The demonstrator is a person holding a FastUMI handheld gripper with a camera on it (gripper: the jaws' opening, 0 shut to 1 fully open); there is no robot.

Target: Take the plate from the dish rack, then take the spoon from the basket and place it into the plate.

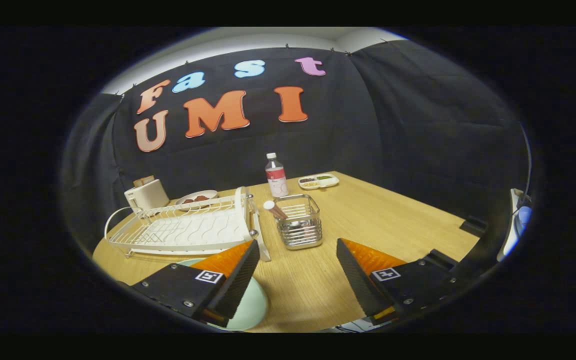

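Gripper [298, 255] wide open, empty, above wood-grain table [398, 220]; smooth round plate [253, 310] under left finger.

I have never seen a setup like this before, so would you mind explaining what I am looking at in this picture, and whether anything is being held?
This is a handheld two-finger gripper that a person carries; there is no robot arm. The camera rides on the gripper and looks forward along its two fingers, the wedge shapes low in the view. They stand apart, open, with nothing held between them.

Below is a light wooden table. Under the left finger lies a pale mint-green plate, flat on the table. Ahead of that finger stands a white wire dish rack, with no dishes standing in it. Just ahead, between the fingers, is a small metal wire basket with a spoon handle sticking out.

Farther back are a white toaster, a small plate of food, a clear plastic bottle with a red label and a divided white snack tray.
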